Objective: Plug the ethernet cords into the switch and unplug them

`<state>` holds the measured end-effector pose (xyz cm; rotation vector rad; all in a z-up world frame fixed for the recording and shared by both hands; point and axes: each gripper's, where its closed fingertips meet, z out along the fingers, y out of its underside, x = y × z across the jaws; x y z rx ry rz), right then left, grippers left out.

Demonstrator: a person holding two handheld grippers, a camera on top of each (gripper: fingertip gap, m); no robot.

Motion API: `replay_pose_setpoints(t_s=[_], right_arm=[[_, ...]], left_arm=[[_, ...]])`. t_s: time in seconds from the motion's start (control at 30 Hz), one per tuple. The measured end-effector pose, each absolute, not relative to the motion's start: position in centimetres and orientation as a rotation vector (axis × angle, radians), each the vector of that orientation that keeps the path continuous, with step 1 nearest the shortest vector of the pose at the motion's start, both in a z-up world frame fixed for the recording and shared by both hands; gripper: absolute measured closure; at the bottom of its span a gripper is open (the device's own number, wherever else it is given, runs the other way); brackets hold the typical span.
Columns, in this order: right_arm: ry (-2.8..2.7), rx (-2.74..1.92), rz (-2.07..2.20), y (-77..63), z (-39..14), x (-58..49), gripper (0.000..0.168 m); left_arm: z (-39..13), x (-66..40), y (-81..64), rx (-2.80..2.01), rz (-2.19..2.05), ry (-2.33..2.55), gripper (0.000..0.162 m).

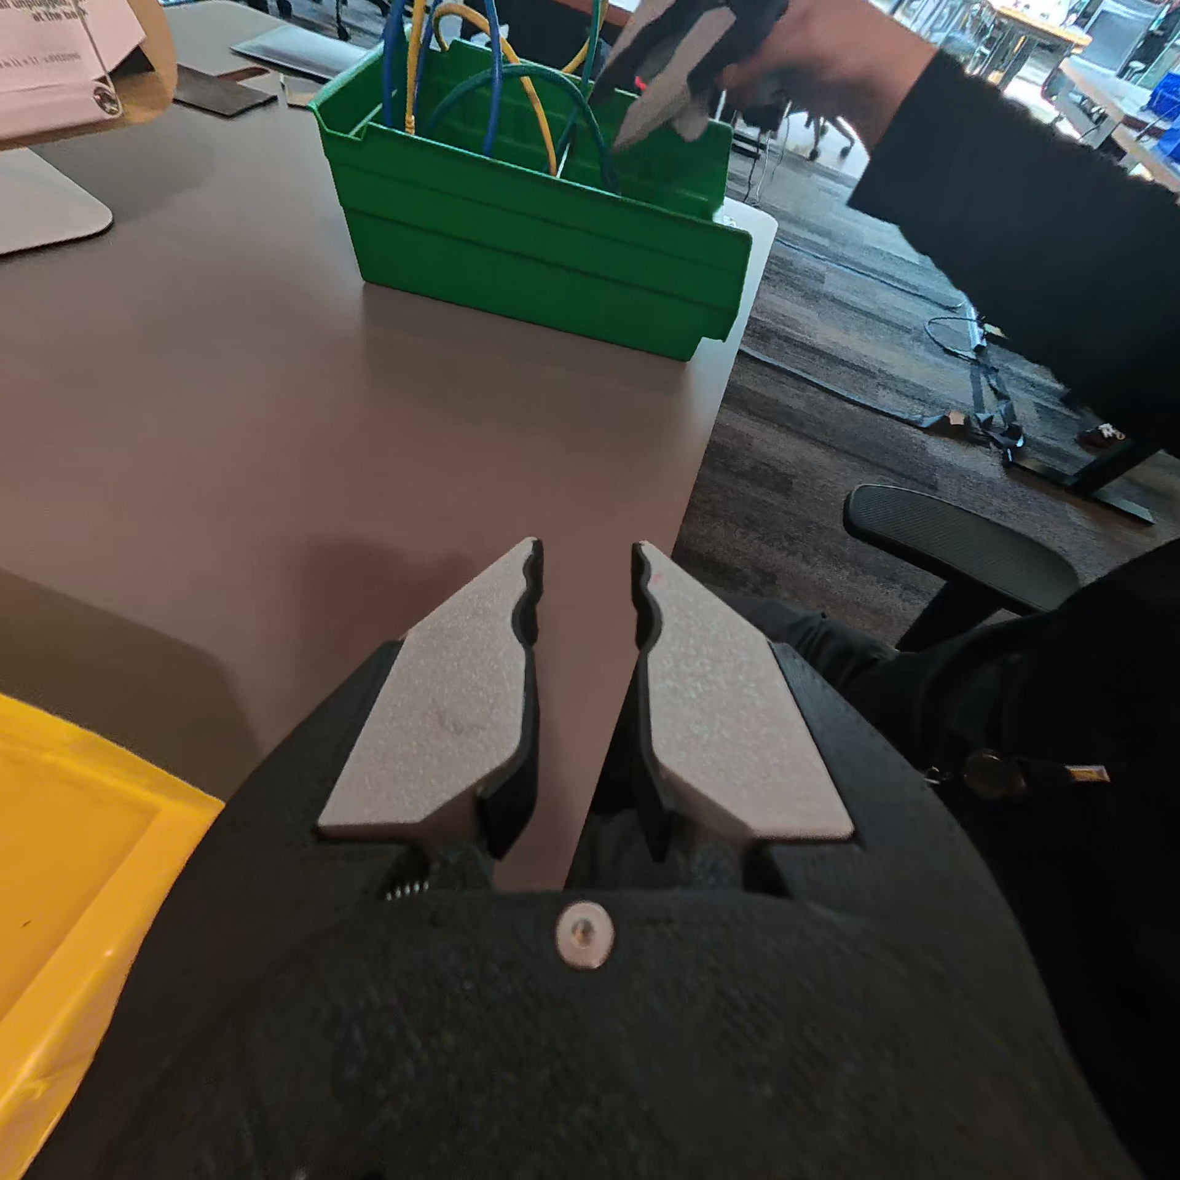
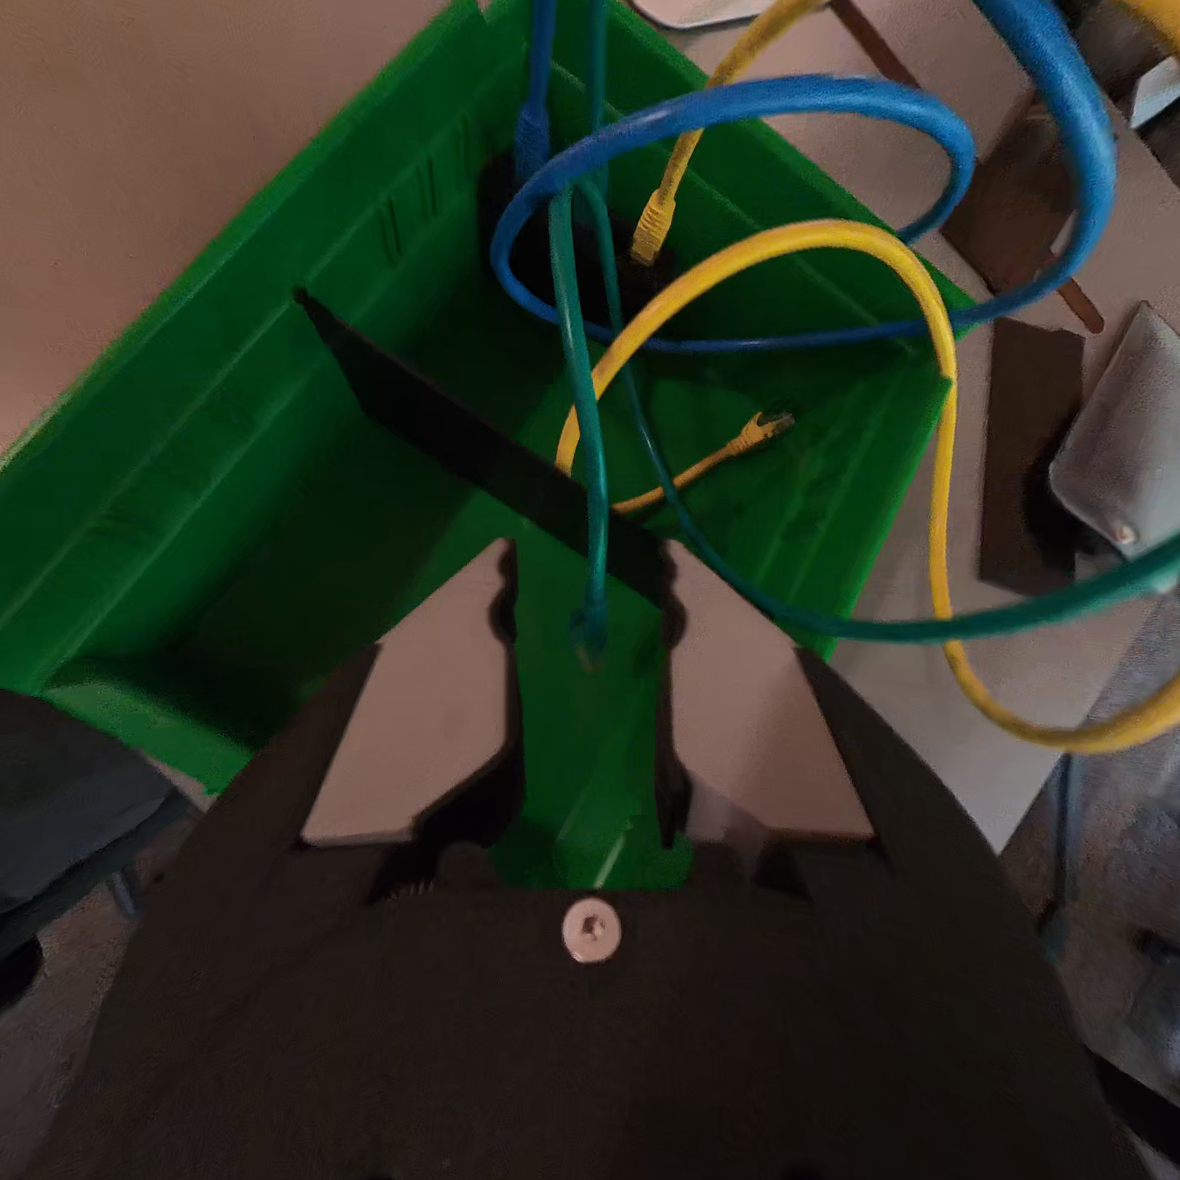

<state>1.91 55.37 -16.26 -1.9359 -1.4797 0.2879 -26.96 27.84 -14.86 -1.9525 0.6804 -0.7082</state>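
A green bin [image 1: 511, 255] stands on the brown table near its right edge, with blue, yellow and green ethernet cords [image 1: 543, 108] rising out of it. My left gripper [image 1: 586, 548] is open and empty, low over the table, well short of the bin. My right gripper [image 2: 589, 554] is open above the bin [image 2: 223, 479], and it also shows in the left wrist view [image 1: 645, 108]. A green cord's plug [image 2: 589, 629] hangs free between its fingers. A dark switch [image 2: 645, 281] sits at the bin's far end. A blue plug [image 2: 531, 137] and a yellow plug [image 2: 652, 223] reach it. Another yellow plug [image 2: 766, 424] lies loose on the bin floor.
A black divider [image 2: 472, 440] crosses the bin. A yellow bin [image 1: 83, 894] sits at my lower left. A monitor base [image 1: 45, 211] and a paper bag [image 1: 83, 64] stand at the far left. The table edge [image 1: 709, 447] runs along the right, with a chair arm [image 1: 958, 549] beyond. The right tips stand about 15 centimetres off the dark switch [image 2: 645, 281].
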Motion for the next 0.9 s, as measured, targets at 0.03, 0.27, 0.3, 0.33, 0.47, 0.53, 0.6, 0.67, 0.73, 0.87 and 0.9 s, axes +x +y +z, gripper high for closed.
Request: replay_pose_setpoints(t_s=[0.03,0.27,0.3,0.33,0.47,0.53,0.6,0.67,0.73,0.87,0.9], right_arm=[[-1.511,-1.937,0.250,55.8,-16.5,1.5,0.150],[-1.543,-1.838,-0.021,59.2,-12.9,-1.1,0.166],[-1.506,-1.822,-0.032,60.0,-12.3,-1.7,0.166],[-1.478,-1.810,-0.034,60.7,-12.1,-2.3,0.166],[-1.502,-2.000,-0.009,62.0,-16.8,-2.9,0.165],[-1.569,-2.145,-0.057,61.9,-20.2,-2.1,0.165],[-1.579,-2.182,-0.100,62.2,-20.8,-2.1,0.165],[-1.612,-2.236,-0.142,61.9,-21.2,-1.9,0.162],[-1.675,-2.286,-0.264,61.6,-21.1,-0.4,0.159],[-1.725,-2.254,-0.543,62.0,-18.4,3.3,0.146],[-1.727,-2.263,-0.587,61.9,-17.8,4.3,0.142]], left_arm=[[-14.9,-27.0,27.8,-1.955,-0.697,0.685,0.137],[-14.3,-28.2,27.7,-1.930,-0.701,0.655,0.137],[-14.3,-28.3,27.7,-1.930,-0.705,0.652,0.137],[-14.3,-28.4,27.8,-1.928,-0.709,0.648,0.137],[-14.1,-28.3,27.7,-1.918,-0.717,0.655,0.137],[-14.0,-28.2,27.6,-1.916,-0.710,0.663,0.137],[-13.9,-28.2,27.5,-1.913,-0.707,0.665,0.137],[-13.8,-28.2,27.4,-1.910,-0.708,0.663,0.137],[-13.7,-28.3,27.3,-1.911,-0.701,0.662,0.137],[-13.4,-28.5,27.1,-1.904,-0.702,0.658,0.137],[-13.3,-28.5,27.1,-1.903,-0.708,0.658,0.137]])
